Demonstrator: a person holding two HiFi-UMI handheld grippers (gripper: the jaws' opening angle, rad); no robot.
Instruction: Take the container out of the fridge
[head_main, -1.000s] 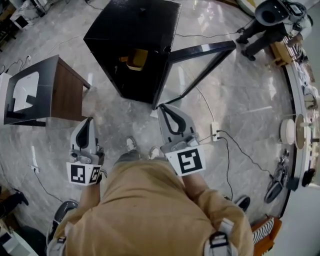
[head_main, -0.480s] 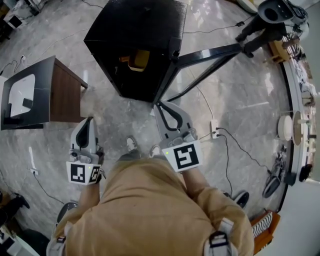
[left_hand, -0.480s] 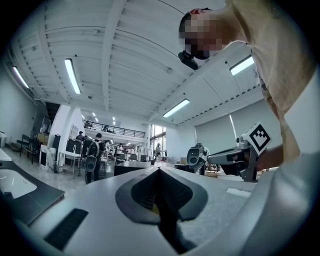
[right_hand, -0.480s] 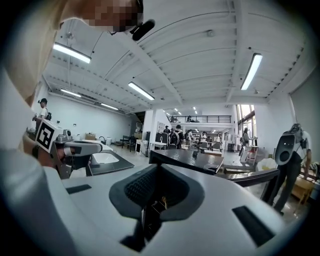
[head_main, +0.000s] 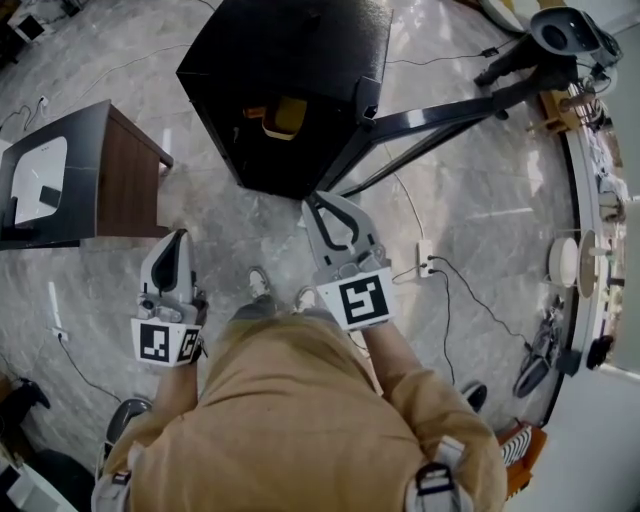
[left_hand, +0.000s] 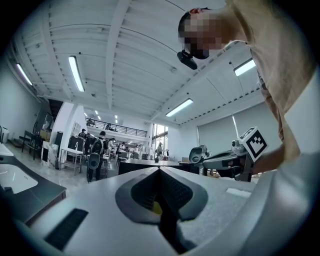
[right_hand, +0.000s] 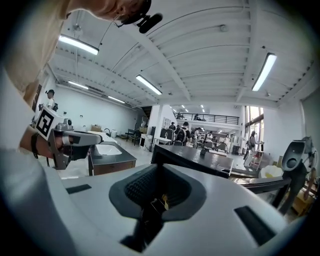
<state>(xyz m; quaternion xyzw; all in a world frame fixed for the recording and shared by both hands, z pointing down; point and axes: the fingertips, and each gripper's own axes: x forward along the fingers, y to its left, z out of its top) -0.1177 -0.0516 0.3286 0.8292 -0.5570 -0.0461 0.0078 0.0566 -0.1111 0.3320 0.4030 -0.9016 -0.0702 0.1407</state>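
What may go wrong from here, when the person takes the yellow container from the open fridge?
The right gripper has its jaws together; unless they open, they may only push the container deeper into the fridge. A power strip and cable lie on the floor near the person's feet: a step may catch them. The open door, close to that gripper, may be knocked.

Your left tool (left_hand: 159, 171) has its jaws pressed together, nothing between them. Just past its tips stands the black fridge (left_hand: 131, 166); your right tool (left_hand: 231, 161) shows off to the right.
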